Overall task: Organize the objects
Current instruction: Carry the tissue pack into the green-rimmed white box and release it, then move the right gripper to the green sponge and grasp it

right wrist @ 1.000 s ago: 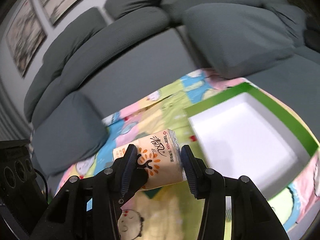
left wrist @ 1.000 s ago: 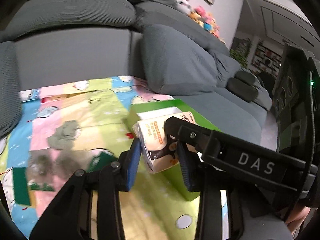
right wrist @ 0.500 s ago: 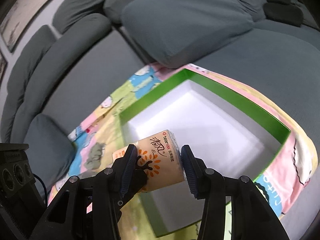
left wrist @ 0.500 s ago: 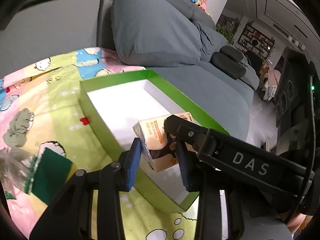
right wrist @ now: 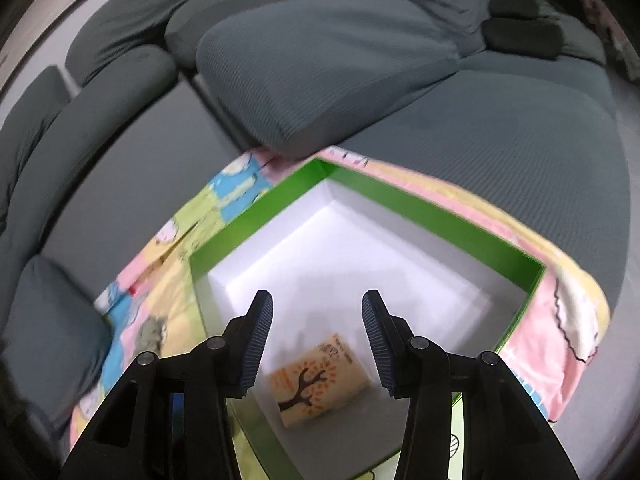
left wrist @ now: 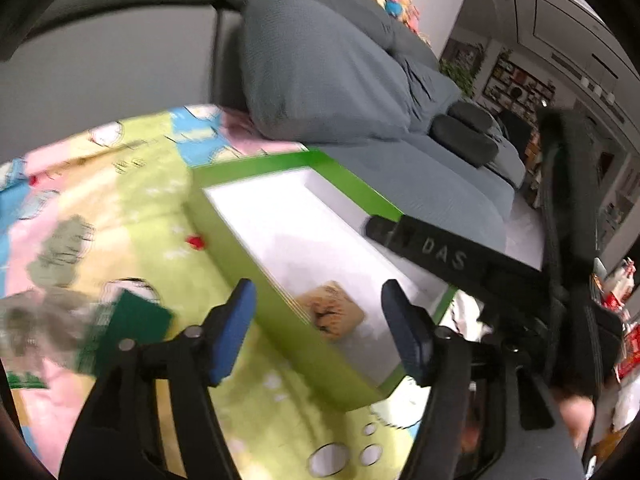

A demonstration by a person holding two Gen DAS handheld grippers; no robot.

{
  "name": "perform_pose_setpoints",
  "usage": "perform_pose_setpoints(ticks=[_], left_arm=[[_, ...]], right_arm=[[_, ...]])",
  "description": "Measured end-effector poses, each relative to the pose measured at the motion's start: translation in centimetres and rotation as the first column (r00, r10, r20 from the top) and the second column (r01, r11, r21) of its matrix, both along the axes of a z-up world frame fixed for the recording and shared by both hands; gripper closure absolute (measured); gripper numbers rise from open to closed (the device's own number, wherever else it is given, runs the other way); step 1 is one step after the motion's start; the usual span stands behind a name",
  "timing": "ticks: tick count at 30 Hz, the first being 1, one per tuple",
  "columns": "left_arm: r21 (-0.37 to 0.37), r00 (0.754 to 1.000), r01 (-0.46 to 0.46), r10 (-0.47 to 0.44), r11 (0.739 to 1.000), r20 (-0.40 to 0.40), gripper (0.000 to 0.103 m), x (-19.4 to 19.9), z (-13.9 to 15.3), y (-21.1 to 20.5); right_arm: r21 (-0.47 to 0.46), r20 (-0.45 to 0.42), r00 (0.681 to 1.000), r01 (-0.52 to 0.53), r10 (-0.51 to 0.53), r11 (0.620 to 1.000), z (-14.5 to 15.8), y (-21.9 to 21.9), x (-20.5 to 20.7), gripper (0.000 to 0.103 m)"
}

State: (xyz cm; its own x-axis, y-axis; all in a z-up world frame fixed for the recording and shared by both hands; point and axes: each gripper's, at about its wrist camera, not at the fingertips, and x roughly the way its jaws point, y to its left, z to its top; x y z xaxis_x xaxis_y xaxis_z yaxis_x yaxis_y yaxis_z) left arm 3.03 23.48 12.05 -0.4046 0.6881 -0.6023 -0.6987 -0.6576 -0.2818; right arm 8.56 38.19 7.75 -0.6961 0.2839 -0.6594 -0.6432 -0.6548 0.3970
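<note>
Both hand-held grippers, right (right wrist: 317,340) and left (left wrist: 322,328), gape wide and empty above the tissue pack (right wrist: 318,390) lying in the green box (right wrist: 432,216).

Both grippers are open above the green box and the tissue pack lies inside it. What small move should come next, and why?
Probably lift the right gripper up and away from the green box. Its jaws stand open, and the tissue pack lies free on the white floor. The left gripper is open too; a dark green pad still lies on the blanket.

A grey fabric sofa (right wrist: 500,128) is carrying a colourful cartoon-print blanket (left wrist: 132,216); a green-rimmed white box (right wrist: 424,210) is sitting on it.
</note>
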Motion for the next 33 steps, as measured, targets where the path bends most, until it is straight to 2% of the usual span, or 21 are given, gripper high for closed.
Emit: perform_pose_setpoints(ticks=[4, 6, 9, 13, 17, 21, 24, 26, 30, 33], left_arm=[[0.040, 0.996, -0.092, 0.093, 0.995, -0.011, 0.025, -0.3, 0.7, -4.8], [0.056, 0.989, -0.149, 0.150, 0.987, -0.013, 0.024, -0.9, 0.9, -7.6], [0.033, 0.966, -0.258, 0.258, 0.966, -0.016, 0.022, -1.8, 0.6, -11.8], [-0.010, 0.906, -0.420, 0.419, 0.907, -0.056, 0.022, -3.1, -0.1, -17.3], [-0.016, 0.836, -0.549, 0.549, 0.836, -0.016, 0.022, -4.3, -1.5, -22.9], [-0.006, 0.790, -0.612, 0.612, 0.791, 0.046, 0.022, -4.4, -2.4, -26.5], [-0.027, 0.757, -0.650, 0.650, 0.760, 0.069, 0.022, -4.8, -2.9, -28.2], [-0.039, 0.752, -0.653, 0.654, 0.756, 0.082, 0.022, -4.8, -3.2, -28.8], [-0.073, 0.761, -0.637, 0.641, 0.767, 0.096, 0.022, -4.9, -3.8, -29.5], [-0.070, 0.767, -0.626, 0.629, 0.777, 0.123, 0.022, -5.1, -4.2, -30.2]], right_arm=[[0.066, 0.052, 0.997, 0.060, -0.064, 0.996, 0.4, -1.0, -1.2, 0.054], [0.102, 0.088, 0.993, 0.068, -0.077, 0.992, 0.1, -1.8, -2.2, 0.054], [0.128, 0.181, 0.981, 0.046, -0.069, 0.991, -1.0, -2.9, -4.1, 0.054], [0.212, 0.303, 0.948, 0.034, -0.098, 0.977, -2.5, -4.6, -6.1, 0.054], [0.292, 0.346, 0.926, 0.050, -0.153, 0.955, -3.1, -5.4, -6.9, 0.054], [0.392, 0.365, 0.903, 0.072, -0.227, 0.917, -3.1, -6.2, -6.7, 0.054], [0.389, 0.383, 0.904, 0.030, -0.191, 0.921, -3.2, -7.3, -6.8, 0.054], [0.388, 0.381, 0.911, -0.002, -0.158, 0.922, -3.0, -8.3, -6.8, 0.054], [0.356, 0.399, 0.913, -0.071, -0.083, 0.932, -2.9, -10.4, -6.9, 0.054], [0.336, 0.415, 0.910, -0.126, -0.026, 0.933, -3.1, -11.3, -7.1, 0.054]])
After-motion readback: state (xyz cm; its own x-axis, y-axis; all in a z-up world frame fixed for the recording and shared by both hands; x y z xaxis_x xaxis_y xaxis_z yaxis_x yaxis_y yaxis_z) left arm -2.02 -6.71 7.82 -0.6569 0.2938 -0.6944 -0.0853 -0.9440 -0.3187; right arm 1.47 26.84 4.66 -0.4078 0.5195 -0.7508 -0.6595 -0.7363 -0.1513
